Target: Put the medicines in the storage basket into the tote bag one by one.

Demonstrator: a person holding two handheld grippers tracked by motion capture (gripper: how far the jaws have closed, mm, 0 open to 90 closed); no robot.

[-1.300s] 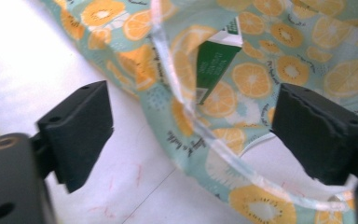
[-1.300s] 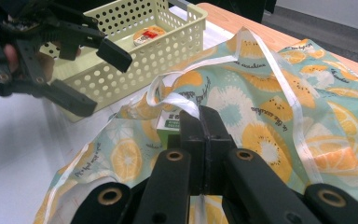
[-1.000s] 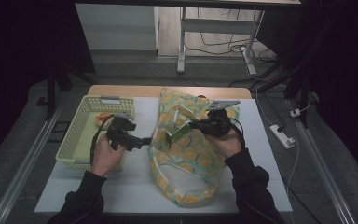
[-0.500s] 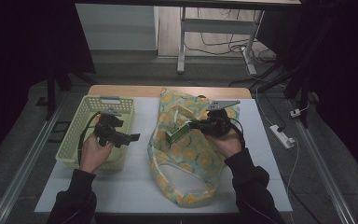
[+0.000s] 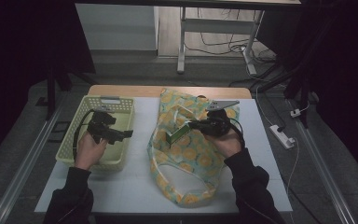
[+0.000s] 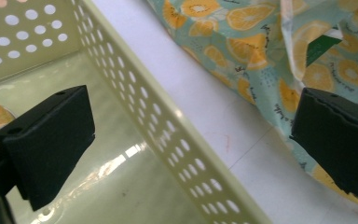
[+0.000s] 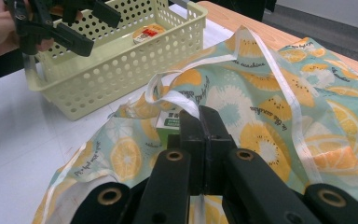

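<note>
while clamped on white bag handle (image 7: 177,99) of orange-print bag (image 5: 186,154), right gripper (image 5: 193,125); at 9 o'clock, left gripper (image 5: 127,134) agape, empty, over basket (image 5: 77,140).

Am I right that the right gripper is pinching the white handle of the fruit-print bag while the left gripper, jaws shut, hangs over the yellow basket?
Not quite: the left gripper has its jaws open, wide apart with nothing between them, as the left gripper view shows. The rest holds: it hangs over the yellow basket, and the right gripper is pinching the white handle of the fruit-print bag.
</note>
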